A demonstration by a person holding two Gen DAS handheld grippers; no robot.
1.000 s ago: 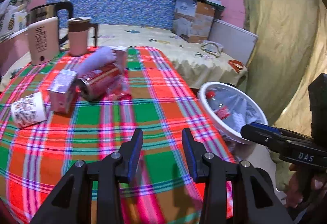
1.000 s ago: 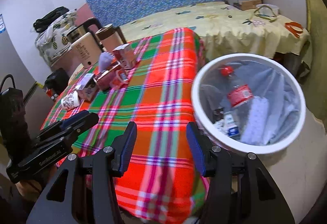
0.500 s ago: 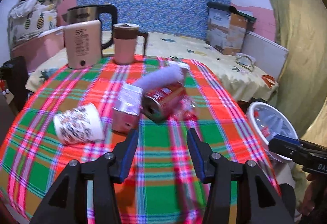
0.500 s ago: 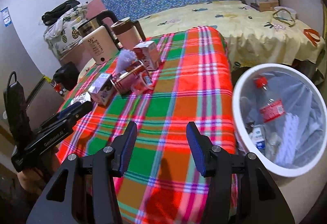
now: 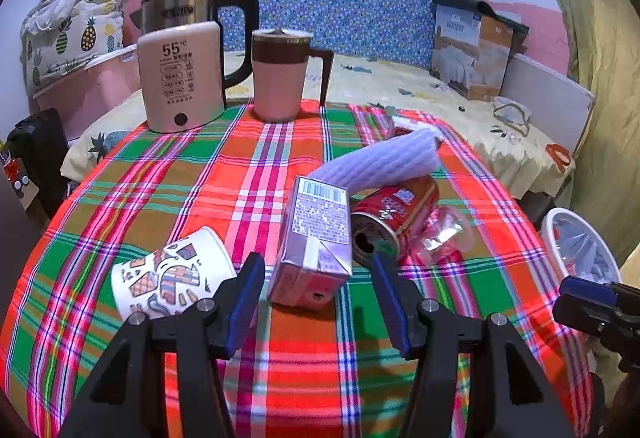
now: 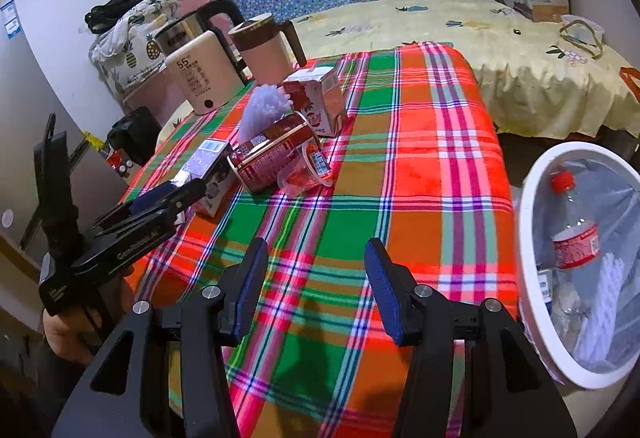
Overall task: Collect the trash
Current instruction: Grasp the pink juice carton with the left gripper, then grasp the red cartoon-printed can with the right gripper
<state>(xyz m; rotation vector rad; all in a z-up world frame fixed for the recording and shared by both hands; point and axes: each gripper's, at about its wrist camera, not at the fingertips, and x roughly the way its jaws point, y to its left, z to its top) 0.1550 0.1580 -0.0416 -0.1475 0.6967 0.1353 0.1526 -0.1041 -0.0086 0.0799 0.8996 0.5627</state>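
Trash lies on the plaid tablecloth (image 5: 280, 158): a purple drink carton (image 5: 314, 242), a red can (image 5: 392, 218) on its side, a clear plastic cup (image 5: 444, 234), a white foam sleeve (image 5: 380, 162) and a patterned paper cup (image 5: 172, 274). My left gripper (image 5: 318, 294) is open, its fingers just short of the purple carton. My right gripper (image 6: 316, 290) is open and empty over the table's near edge. A second carton (image 6: 320, 100) stands behind the can (image 6: 276, 154). The white trash bin (image 6: 532, 222) to the right holds a bottle (image 6: 576, 230).
A kettle (image 5: 180, 78) and a pink lidded mug (image 5: 280, 74) stand at the table's far edge. A bed with a yellow sheet (image 6: 480, 38) and a cardboard box (image 5: 472, 50) lies behind. A curtain (image 5: 600, 78) hangs to the right.
My left gripper has swung left from the bin and moved in toward the purple carton. My right gripper has turned left, away from the bin. Both stay open.
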